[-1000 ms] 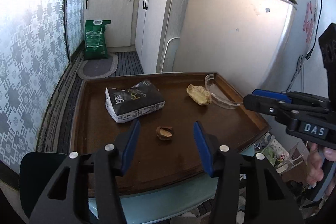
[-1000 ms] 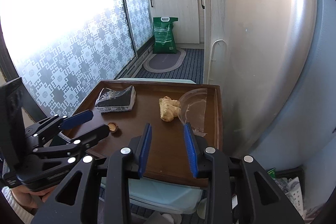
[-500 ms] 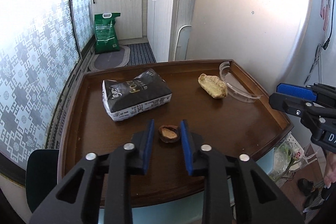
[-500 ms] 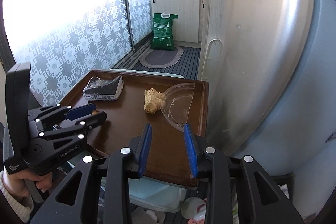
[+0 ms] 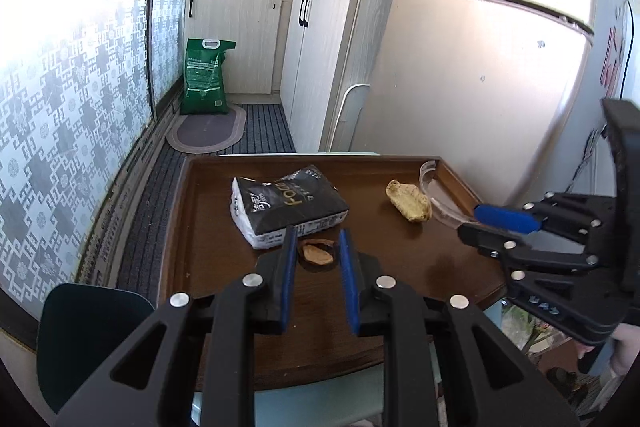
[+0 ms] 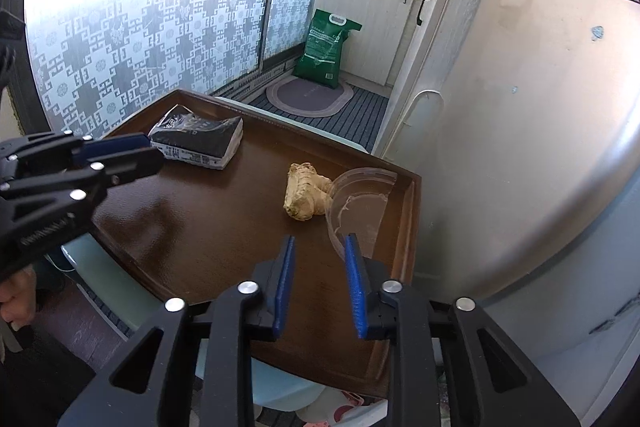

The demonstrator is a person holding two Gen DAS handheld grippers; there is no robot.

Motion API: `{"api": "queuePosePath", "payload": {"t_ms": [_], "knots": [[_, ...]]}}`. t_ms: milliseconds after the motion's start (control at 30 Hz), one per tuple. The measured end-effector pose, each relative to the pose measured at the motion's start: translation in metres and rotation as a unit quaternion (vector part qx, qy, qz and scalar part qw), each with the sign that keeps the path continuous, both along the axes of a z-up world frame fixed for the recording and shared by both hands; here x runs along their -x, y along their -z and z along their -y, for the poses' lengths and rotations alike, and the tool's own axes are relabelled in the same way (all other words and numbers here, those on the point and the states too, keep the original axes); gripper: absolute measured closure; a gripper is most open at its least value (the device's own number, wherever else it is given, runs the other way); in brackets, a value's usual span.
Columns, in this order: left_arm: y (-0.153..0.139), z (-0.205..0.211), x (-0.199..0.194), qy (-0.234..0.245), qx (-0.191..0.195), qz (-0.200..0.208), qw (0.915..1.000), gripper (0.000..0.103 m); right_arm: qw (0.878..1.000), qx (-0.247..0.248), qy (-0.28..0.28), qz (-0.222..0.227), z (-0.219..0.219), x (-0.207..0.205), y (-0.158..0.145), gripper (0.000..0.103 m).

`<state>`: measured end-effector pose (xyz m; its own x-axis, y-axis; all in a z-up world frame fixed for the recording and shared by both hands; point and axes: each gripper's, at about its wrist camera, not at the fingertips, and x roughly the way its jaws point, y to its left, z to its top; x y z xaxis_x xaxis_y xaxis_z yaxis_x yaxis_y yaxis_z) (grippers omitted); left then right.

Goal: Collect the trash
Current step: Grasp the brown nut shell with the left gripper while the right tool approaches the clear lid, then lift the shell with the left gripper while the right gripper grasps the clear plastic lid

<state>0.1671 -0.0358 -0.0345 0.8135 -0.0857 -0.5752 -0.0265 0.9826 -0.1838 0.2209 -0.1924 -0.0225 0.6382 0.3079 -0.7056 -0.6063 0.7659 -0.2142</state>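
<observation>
Since a second back, left tool (image 5: 316, 242) has narrowed its jaws around the nut shell (image 5: 317, 254); they were set wide on either side of it, now the blue pads flank it closely. Cannot tell whether the pads actually press it. Shell sits on the brown surface (image 5: 400, 259) at 6 o'clock from the black packet (image 5: 286, 205), just beside the packet's near edge.

Right tool (image 6: 318, 247) has just been closing too, with a roll of the wrist; jaws stand a narrow gap apart, nothing between them, only bare wood behind. Its right pad tip lies over the near rim of the clear plastic lid (image 6: 360, 199) in this view; contact not clear.

Ginger piece (image 6: 306, 197) lies at 12 o'clock from the right tool, touching the lid at its 3 o'clock side. Lid lies against the surface's raised right edge, next to the fridge (image 6: 520, 147).

Green sack (image 5: 206, 77) stands on the floor at far 11 o'clock, by an oval mat (image 5: 208, 129).
</observation>
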Motion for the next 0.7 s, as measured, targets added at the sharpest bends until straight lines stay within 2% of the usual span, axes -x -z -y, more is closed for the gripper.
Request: {"api": "queuePosePath", "payload": {"t_ms": [133,300,500,700], "knots": [[-0.002,-0.009,0.006,0.005,0.017,0.000,0.9998,0.080,1.000,0.008,0.008,-0.005,-0.004,-0.007,0.002,0.082],[-0.004,-0.017,0.014,0.011,0.027,0.007,0.9995,0.080,1.000,0.022,0.017,0.010,-0.007,-0.012,0.004,0.082],[-0.006,-0.030,0.022,0.012,0.027,0.012,0.9995,0.080,0.999,0.017,0.019,0.026,-0.005,-0.009,-0.010,0.082],[-0.009,-0.049,0.030,0.007,0.051,0.015,0.9986,0.080,0.997,0.071,0.005,0.012,-0.019,-0.023,0.007,0.082]]}}
